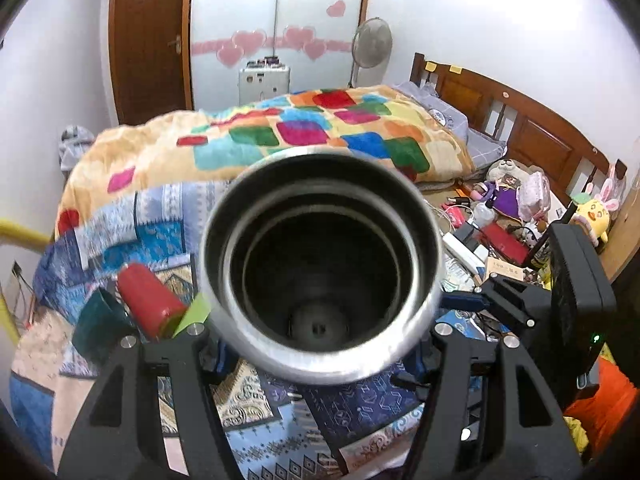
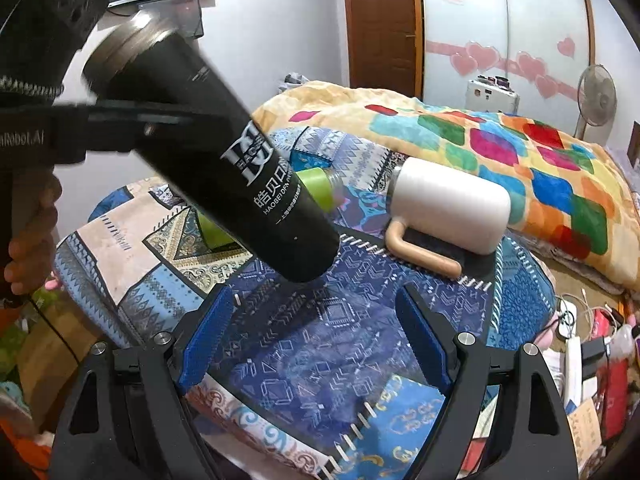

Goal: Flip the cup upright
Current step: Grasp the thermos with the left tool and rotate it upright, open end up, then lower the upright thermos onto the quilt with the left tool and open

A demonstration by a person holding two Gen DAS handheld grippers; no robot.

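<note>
Right wrist: left gripper (image 2: 168,120) clamps the black cup (image 2: 224,152) mid-body, tilted, base just above the bed (image 2: 320,344). Mid-flip; setting down remains. Right gripper (image 2: 316,336) wide open, empty.

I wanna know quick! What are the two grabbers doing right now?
Left gripper: shut on the black steel cup, held tilted above the bed.
Right gripper: open, holding nothing.

Left gripper (image 1: 320,344) clamps steel cup (image 1: 320,268), mouth facing camera.
</note>
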